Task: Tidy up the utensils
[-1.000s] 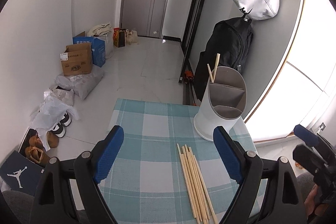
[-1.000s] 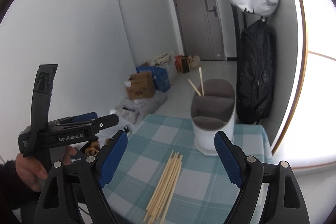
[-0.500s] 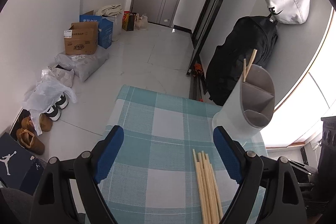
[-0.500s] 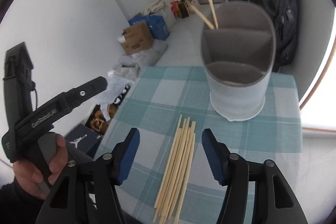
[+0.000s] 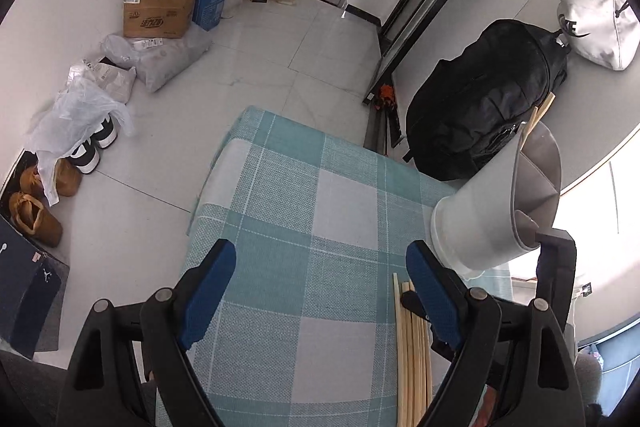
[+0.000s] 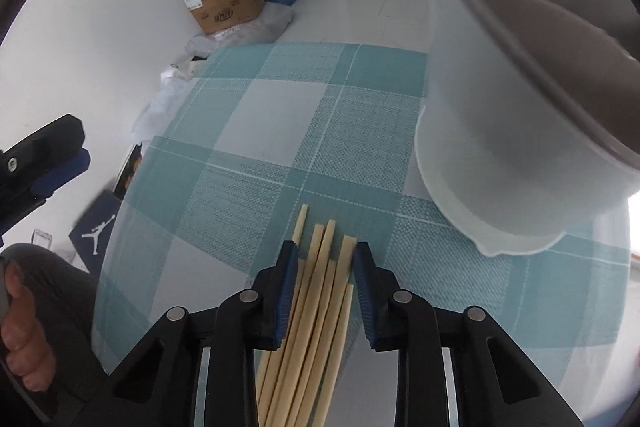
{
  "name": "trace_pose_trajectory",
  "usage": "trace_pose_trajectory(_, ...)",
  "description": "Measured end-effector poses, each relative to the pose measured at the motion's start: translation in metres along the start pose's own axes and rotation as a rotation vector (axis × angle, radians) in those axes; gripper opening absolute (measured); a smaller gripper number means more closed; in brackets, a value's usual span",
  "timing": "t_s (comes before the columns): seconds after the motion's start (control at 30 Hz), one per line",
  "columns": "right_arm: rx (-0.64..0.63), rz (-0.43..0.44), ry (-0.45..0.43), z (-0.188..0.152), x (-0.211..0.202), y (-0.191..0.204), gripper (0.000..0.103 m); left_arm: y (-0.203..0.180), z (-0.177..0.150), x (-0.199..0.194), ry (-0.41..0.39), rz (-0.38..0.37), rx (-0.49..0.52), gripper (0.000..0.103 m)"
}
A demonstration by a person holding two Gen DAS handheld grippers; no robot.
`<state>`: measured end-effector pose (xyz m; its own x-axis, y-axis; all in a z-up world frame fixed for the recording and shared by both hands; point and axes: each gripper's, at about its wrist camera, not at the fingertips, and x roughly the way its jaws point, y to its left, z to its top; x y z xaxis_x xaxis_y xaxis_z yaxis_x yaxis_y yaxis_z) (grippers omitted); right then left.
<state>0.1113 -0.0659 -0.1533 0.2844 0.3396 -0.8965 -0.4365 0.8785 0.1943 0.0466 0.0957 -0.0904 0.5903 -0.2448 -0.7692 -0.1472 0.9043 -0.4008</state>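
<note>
Several pale wooden chopsticks [image 6: 320, 287] lie side by side on a teal checked tablecloth [image 6: 260, 147]. My right gripper [image 6: 324, 255] points down over their far ends. Its blue pads flank the bundle and its jaws are closing, while the sticks still lie loosely spread between them. Close on the right stands a white utensil holder [image 6: 500, 147] with a grey divided insert. My left gripper [image 5: 320, 275] hovers open over bare cloth, with the chopsticks [image 5: 412, 347] by its right finger and the holder [image 5: 480, 223] beyond. Two chopsticks [image 5: 540, 115] stand in the holder's far compartment.
The table's far edge [image 5: 288, 119] drops to a tiled floor. On the floor at the left are shoes [image 5: 36, 211], plastic bags [image 5: 80, 111] and cardboard boxes [image 5: 160, 7]. A black backpack [image 5: 480, 107] and a white bag [image 5: 592, 15] hang on the right wall.
Both grippers came down toward the table. The right one dropped over the chopsticks' ends and its jaws narrowed from wide open to just flanking the bundle. The left stayed open.
</note>
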Motion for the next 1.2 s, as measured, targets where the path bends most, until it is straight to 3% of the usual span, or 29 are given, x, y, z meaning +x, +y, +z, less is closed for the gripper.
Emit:
trace_pose_trajectory(0.17,-0.049,-0.054,0.025,0.007,0.003,0.01,0.026,0.007,0.002,0.004,0.019,-0.002,-0.022,0.084)
trace_pose_trajectory(0.3,-0.059,-0.061,0.028,0.006,0.001,0.011,0.014,0.012,0.005,0.004,0.019,-0.004,-0.049,0.084)
trace_pose_trajectory(0.4,-0.046,-0.055,0.014,0.0,-0.004,0.007,0.013,0.012,0.004,0.007,0.025,-0.001,-0.052,0.084)
trace_pose_trajectory(0.47,-0.029,-0.033,-0.009,-0.002,-0.011,0.004,0.005,0.011,0.003,0.007,0.027,0.007,-0.044,0.084)
trace_pose_trajectory(0.67,0.04,0.019,-0.082,-0.009,-0.036,-0.014,0.005,0.007,-0.002,0.009,0.035,0.036,-0.015,0.084)
trace_pose_trajectory(0.9,0.087,0.084,-0.246,-0.02,-0.089,-0.028,0.004,-0.003,-0.011,0.018,0.079,0.062,0.033,0.084)
trace_pose_trajectory(1.2,0.133,0.134,-0.473,-0.031,-0.153,-0.04,0.003,-0.036,-0.03,0.043,0.21,0.137,0.199,0.084)
